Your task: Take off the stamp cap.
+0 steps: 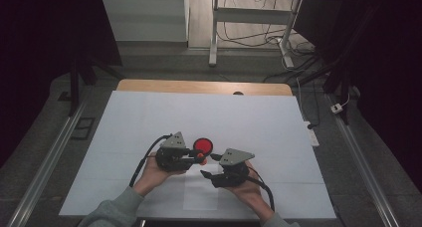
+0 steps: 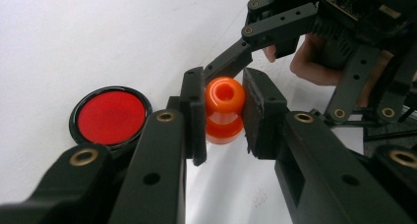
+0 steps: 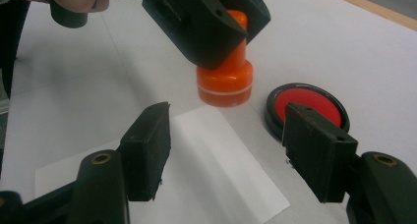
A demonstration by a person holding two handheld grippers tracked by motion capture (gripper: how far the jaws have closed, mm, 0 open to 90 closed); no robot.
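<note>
An orange stamp [image 2: 224,108] with a knob handle hangs tilted above the table, and my left gripper [image 2: 223,113] is shut on its handle. In the right gripper view the stamp [image 3: 226,81] hovers over the far end of a white paper slip [image 3: 221,160]. A round red ink pad [image 1: 203,146] in a black case lies just beyond the stamp. My right gripper [image 3: 231,153] stands open over the slip with nothing between its jaws, close to the stamp's base. In the high view both grippers, the left gripper [image 1: 199,156] and the right gripper [image 1: 209,166], meet near the table's middle.
A large white sheet [image 1: 199,112] covers the table, with a wooden edge [image 1: 199,86] at the back. Dark floor, rails and a desk frame with cables lie beyond. The ink pad [image 3: 307,106] sits right beside my right gripper's outer jaw.
</note>
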